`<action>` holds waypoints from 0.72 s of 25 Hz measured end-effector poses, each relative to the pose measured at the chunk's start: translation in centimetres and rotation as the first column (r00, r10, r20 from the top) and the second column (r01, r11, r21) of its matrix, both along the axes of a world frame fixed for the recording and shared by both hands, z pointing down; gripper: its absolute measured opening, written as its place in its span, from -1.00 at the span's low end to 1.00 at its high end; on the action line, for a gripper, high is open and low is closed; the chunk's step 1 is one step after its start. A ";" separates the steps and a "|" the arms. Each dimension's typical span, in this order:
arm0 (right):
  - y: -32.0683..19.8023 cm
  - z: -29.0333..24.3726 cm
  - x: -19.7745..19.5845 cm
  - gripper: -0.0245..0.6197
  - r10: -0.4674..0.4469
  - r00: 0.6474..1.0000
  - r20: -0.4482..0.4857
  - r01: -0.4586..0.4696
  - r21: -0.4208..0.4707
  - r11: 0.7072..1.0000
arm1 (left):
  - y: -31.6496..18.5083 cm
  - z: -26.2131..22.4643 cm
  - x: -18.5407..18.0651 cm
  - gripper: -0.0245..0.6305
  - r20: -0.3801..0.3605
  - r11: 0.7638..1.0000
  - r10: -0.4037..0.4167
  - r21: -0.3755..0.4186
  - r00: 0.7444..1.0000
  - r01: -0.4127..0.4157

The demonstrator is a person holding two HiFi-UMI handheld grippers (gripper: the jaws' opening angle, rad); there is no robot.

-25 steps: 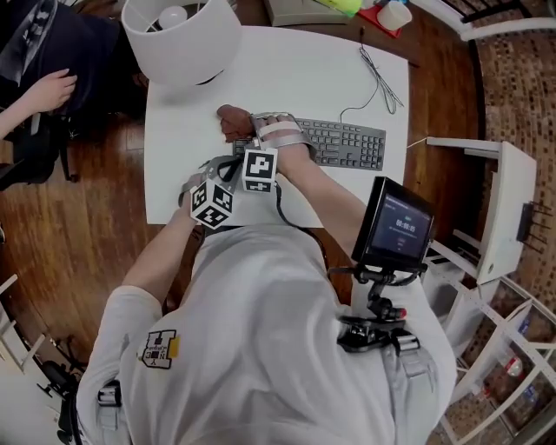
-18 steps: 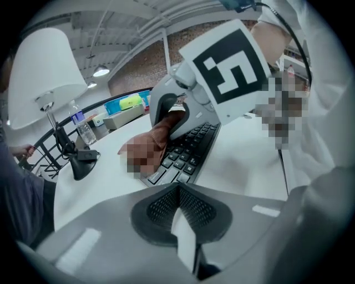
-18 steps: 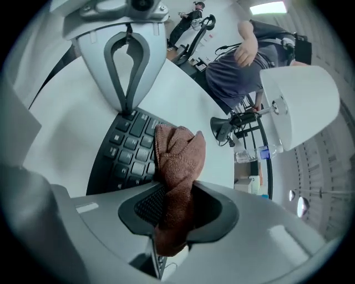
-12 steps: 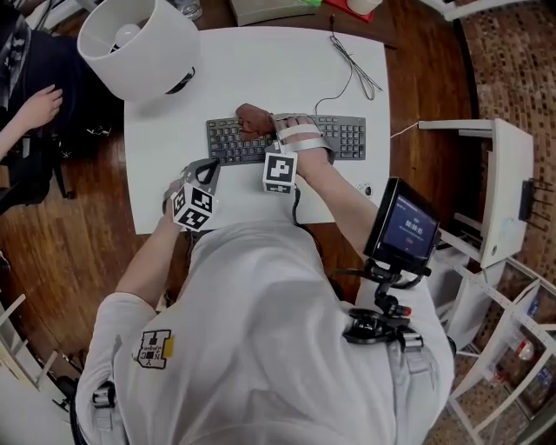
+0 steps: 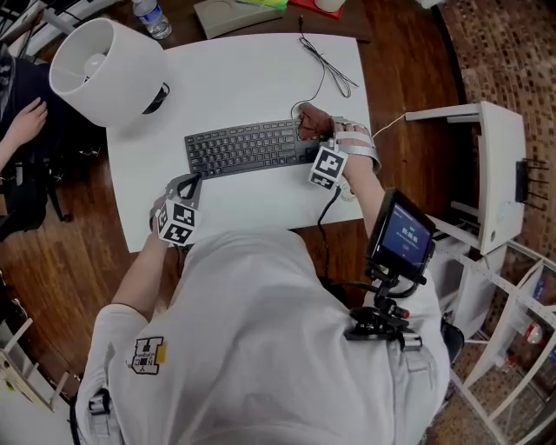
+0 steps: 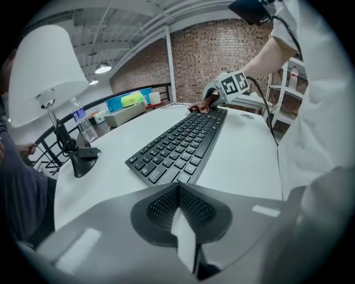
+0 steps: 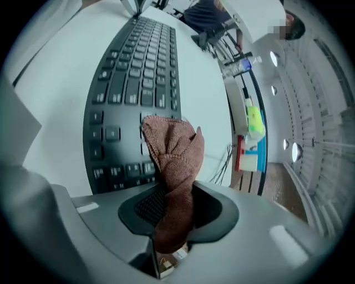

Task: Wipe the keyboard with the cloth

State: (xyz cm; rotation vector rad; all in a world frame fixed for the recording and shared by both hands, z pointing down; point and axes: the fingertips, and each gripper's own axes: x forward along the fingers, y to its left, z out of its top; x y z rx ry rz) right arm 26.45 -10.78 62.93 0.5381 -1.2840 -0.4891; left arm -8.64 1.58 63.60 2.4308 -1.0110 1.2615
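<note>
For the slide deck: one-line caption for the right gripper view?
Right gripper clamps brown cloth over the end keys of the black keyboard on a white table.

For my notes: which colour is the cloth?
The cloth is reddish brown; clearest in right gripper view.

White table [image 5: 261, 78] on wood floor [image 5: 69, 217]; lamp [image 5: 104, 65] upper left; shelf [image 5: 491, 174] right; brick wall [image 6: 211, 61] behind.

Right end of keyboard [image 5: 248, 148] hidden under cloth [image 5: 311, 120], bottle [image 5: 151, 19] cut by top edge, screen [image 5: 402, 235] text unreadable
</note>
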 end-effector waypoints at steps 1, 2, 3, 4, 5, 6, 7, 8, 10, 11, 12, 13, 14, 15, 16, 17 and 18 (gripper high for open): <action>-0.1 0.1 1.8 -0.57 0.034 0.999 -0.016 -0.034 0.001 0.999 | 0.0 0.1 0.0 -0.93 0.000 1.000 0.000 -0.002 1.000 0.000; -0.1 0.2 3.4 -0.57 0.067 0.997 -0.029 -0.067 0.001 0.998 | 0.0 0.2 0.0 -0.93 -0.001 1.000 0.001 -0.004 1.000 -0.001; -0.1 0.4 4.8 -0.56 0.095 0.995 -0.041 -0.095 0.000 0.995 | 0.0 0.4 0.0 -0.93 -0.002 1.000 0.003 -0.005 1.000 -0.003; 0.0 0.5 5.8 -0.56 0.118 0.992 -0.050 -0.119 -0.001 0.993 | 0.0 0.6 -0.1 -0.93 -0.003 1.000 0.005 -0.006 1.000 -0.005; 0.0 0.6 6.4 -0.56 0.134 0.989 -0.056 -0.135 -0.002 0.991 | 0.0 0.8 -0.1 -0.93 -0.005 1.000 0.006 -0.007 1.000 -0.006; 0.0 0.7 6.7 -0.56 0.143 0.988 -0.062 -0.143 -0.003 0.990 | 0.0 0.9 -0.1 -0.93 -0.006 1.000 0.007 -0.007 1.000 -0.007; 0.1 0.6 6.7 -0.56 0.144 0.987 -0.067 -0.145 -0.003 0.989 | 0.0 0.8 -0.1 -0.93 -0.006 1.000 0.007 -0.007 1.000 -0.007; 0.1 0.4 6.5 -0.56 0.142 0.987 -0.073 -0.142 -0.002 0.990 | 0.0 0.5 0.0 -0.93 -0.005 1.000 0.008 -0.007 1.000 -0.008; 0.2 -0.1 5.8 -0.56 0.128 0.988 -0.082 -0.128 -0.001 0.992 | 0.0 0.0 0.1 -0.93 -0.004 1.000 0.009 -0.007 1.000 -0.009; 0.3 -0.3 5.2 -0.56 0.117 0.990 -0.082 -0.117 -0.001 0.993 | 0.0 -0.1 0.2 -0.93 -0.004 1.000 0.009 -0.006 1.000 -0.009; 0.4 -0.4 4.4 -0.56 0.101 0.992 -0.079 -0.102 -0.001 0.995 | 0.0 -0.2 0.3 -0.93 -0.005 1.000 0.010 -0.006 1.000 -0.010; 0.6 -0.5 3.3 -0.56 0.080 0.994 -0.073 -0.081 -0.004 0.997 | 0.0 -0.2 0.3 -0.93 -0.006 1.000 0.010 -0.005 1.000 -0.010; 0.8 -0.5 1.9 -0.56 0.055 0.996 -0.066 -0.055 -0.007 0.998 | 0.0 -0.2 0.3 -0.93 -0.008 1.000 0.010 -0.004 1.000 -0.010; 1.0 -0.4 0.3 -0.56 0.026 0.998 -0.058 -0.027 -0.009 1.000 | 0.0 0.0 0.2 -0.93 -0.012 1.000 0.009 -0.004 1.000 -0.009; 1.2 -0.2 -1.4 -0.56 -0.004 0.999 -0.050 0.004 -0.011 1.000 | -0.1 0.2 0.1 -0.93 -0.018 1.000 0.009 -0.003 1.000 -0.009; 1.4 0.0 -3.3 -0.56 -0.036 0.999 -0.041 0.036 -0.012 0.999 | -0.1 0.4 0.0 -0.93 -0.025 1.000 0.007 -0.002 1.000 -0.007; 1.6 0.2 -5.2 -0.56 -0.068 0.997 -0.031 0.068 -0.014 0.998 | -0.1 0.6 0.0 -0.93 -0.031 1.000 0.006 -0.001 0.999 -0.006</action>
